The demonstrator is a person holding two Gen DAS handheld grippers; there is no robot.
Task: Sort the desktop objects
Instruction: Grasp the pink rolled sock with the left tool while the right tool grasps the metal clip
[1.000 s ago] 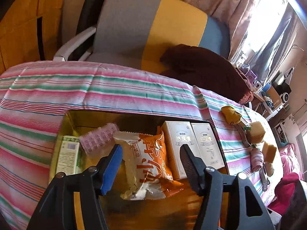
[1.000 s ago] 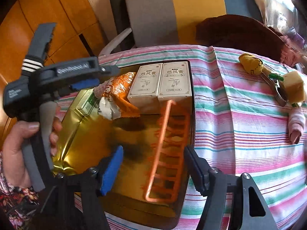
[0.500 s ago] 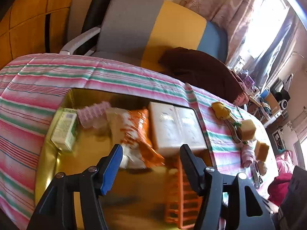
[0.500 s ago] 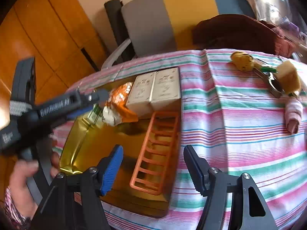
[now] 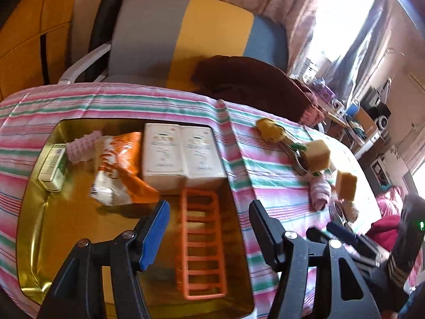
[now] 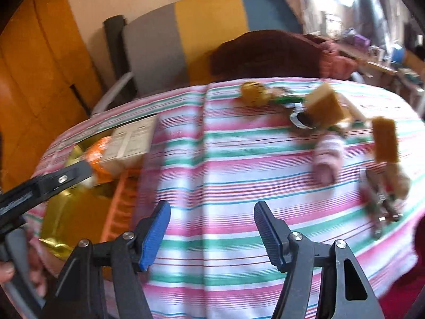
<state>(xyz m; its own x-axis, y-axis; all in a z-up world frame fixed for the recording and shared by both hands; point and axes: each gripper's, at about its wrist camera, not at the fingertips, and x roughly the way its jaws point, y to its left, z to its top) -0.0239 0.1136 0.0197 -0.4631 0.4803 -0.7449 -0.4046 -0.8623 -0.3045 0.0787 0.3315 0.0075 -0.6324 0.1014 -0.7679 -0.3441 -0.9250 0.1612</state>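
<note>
The left gripper [image 5: 209,223] hung with its jaws released and holding nothing, above the orange rack [image 5: 202,244] that lay flat in the near right part of the gold tray [image 5: 34,239]. Beyond the rack two white boxes [image 5: 182,156] sat side by side, touching; their printing was too blurred to read. Left of them lay an orange-and-white snack bag [image 5: 119,170], a pink roller [image 5: 81,150] and a small green-and-white carton [image 5: 53,166], none with legible writing.

The right gripper [image 6: 212,228] was likewise spread wide and empty, over bare striped tablecloth [image 6: 225,180] to the right of the tray. Its view was smeared by motion. It showed most clearly the loose things on the far right of the cloth: a yellow toy [image 6: 253,94], two tan blocks [image 6: 322,106], a pink roll [image 6: 326,159] and metal clips [image 6: 382,199]. Only the left camera showed the whole tray and its contents; the right one caught just its corner, with the left tool's black arm crossing it.
</note>
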